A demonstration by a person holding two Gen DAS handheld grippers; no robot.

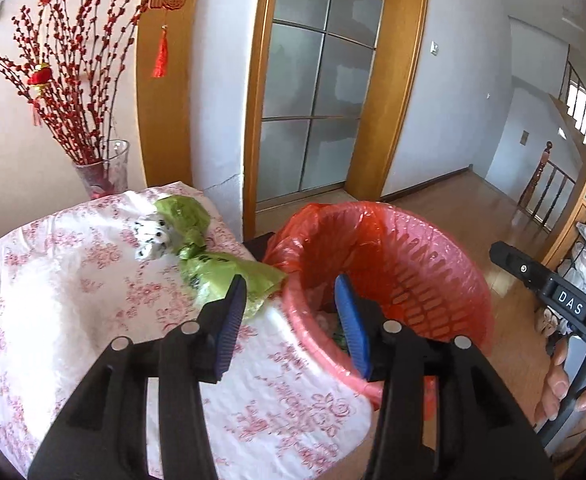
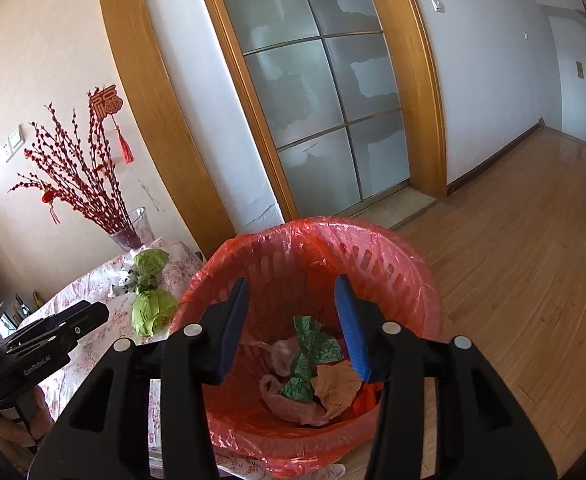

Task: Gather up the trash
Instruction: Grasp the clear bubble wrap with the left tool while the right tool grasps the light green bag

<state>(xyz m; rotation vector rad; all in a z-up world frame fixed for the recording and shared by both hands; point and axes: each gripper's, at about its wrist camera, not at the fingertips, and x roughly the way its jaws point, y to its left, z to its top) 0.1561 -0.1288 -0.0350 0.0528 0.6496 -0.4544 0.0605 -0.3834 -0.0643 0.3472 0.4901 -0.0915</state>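
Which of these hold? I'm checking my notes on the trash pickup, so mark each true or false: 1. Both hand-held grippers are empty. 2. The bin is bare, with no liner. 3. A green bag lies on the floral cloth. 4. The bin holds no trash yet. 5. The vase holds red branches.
1. True: the left hand-held gripper and right hand-held gripper stand open, nothing between the pads.
2. False: the bin has a red liner.
3. True: the green bag lies on the cloth.
4. False: crumpled wrappers lie inside.
5. True: vase, branches.
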